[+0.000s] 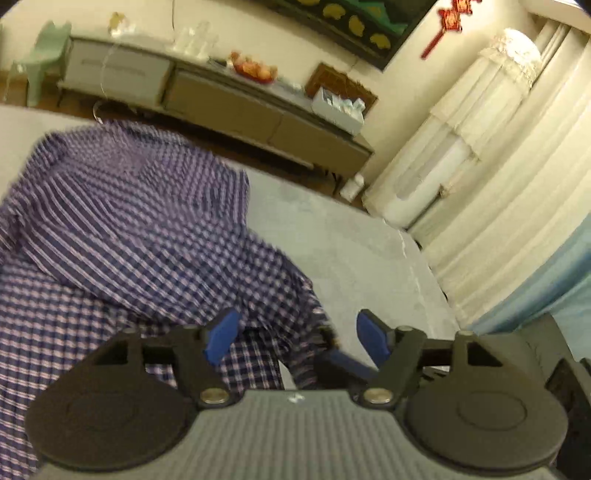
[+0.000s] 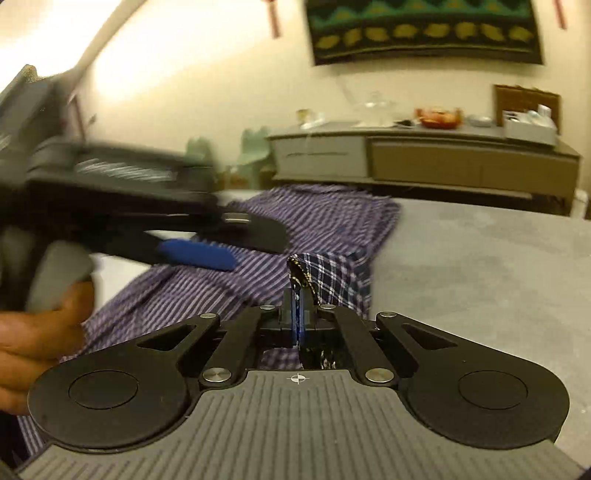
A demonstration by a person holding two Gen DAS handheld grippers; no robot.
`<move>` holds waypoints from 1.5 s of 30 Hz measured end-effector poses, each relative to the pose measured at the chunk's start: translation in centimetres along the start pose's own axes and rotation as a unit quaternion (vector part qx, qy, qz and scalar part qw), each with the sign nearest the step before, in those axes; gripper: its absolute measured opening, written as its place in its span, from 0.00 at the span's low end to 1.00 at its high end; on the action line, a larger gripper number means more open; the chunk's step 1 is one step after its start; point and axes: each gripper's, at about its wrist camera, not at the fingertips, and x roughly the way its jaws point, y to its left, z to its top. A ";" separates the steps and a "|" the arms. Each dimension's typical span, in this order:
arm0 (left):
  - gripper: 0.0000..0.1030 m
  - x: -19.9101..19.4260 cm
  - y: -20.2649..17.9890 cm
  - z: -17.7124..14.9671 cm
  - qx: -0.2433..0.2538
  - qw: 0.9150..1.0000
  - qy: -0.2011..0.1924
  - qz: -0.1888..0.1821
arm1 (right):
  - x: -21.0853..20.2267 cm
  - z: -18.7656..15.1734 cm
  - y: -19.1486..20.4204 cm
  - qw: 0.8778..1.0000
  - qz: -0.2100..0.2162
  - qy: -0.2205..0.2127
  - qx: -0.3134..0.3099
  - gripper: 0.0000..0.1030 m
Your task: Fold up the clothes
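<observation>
The purple checked shirt (image 2: 314,221) lies on the grey table (image 2: 480,266), spread from the far edge toward me on the left side, and in my left wrist view it shows as a humped, rumpled mass (image 1: 140,229) with a fold raised over the flatter cloth beneath. A darker navy plaid part of it, with a white-lined check (image 2: 332,275), stands up just ahead of my right gripper (image 2: 298,295), whose blue pads are pressed tight together with the edge of that fabric pinched between them; a dark strip with pale specks runs along that pinched edge. My left gripper (image 1: 295,332) has its blue fingers (image 1: 221,338) standing wide apart, nothing clamped, with the shirt's near edge lying below and between them; cloth is not touching either pad as far as I can tell. From the right wrist view I see the left gripper (image 2: 195,254) from the side, blurred, above the shirt's left part, and a hand (image 2: 33,332) wrapped around its handle at the left edge of the frame. Beyond the table stands a long low sideboard (image 2: 424,162) against the cream wall, carrying a red dish (image 2: 439,118), a white box (image 2: 530,127) and some glassware. A dark woven hanging (image 2: 424,29) is on the wall above it, a pale green chair (image 1: 44,59) sits at the sideboard's end, and pale curtains (image 1: 517,166) fall at the right side of the left view.
</observation>
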 end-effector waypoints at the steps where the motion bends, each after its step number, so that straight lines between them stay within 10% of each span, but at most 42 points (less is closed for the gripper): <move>1: 0.64 0.7 0.1 -0.2 0.002 1.000 0.005 0.004 | 0.2 0.0 0.5 1.000 0.008 0.004 -0.008 0.00; 4: 0.04 2.5 0.6 -0.8 0.004 0.999 0.025 0.019 | 1.2 -0.3 1.4 0.999 0.034 0.021 -0.022 0.00; 9: 0.04 -0.2 3.7 -0.8 -0.023 0.999 -0.008 0.046 | 2.1 -0.3 1.2 0.994 0.099 0.048 -0.017 0.03; 15: 0.04 -16.5 13.2 -2.2 -0.070 0.987 -0.129 0.065 | 0.6 0.8 0.5 0.986 0.161 0.024 0.023 0.28; 18: 0.04 -20.2 18.5 -6.8 -0.112 0.982 -0.108 0.104 | 2.3 0.5 1.6 0.986 0.160 0.051 0.019 0.31; 21: 0.04 -19.8 20.3 -10.3 -0.122 0.985 -0.071 0.103 | 5.2 -0.2 4.0 0.984 0.156 0.090 0.004 0.31; 28: 0.04 -23.3 19.7 -11.8 -0.097 0.982 -0.139 0.086 | 8.9 -0.4 8.7 0.986 0.079 0.131 -0.069 0.37; 32: 0.04 -21.9 23.1 -13.6 -0.162 0.979 -0.079 0.098 | 11.4 0.1 9.4 0.984 0.049 0.149 -0.087 0.42; 45: 0.05 -20.3 25.4 -14.8 -0.147 0.983 -0.058 0.094 | 28.5 13.5 12.4 0.992 -0.038 0.112 -0.035 0.57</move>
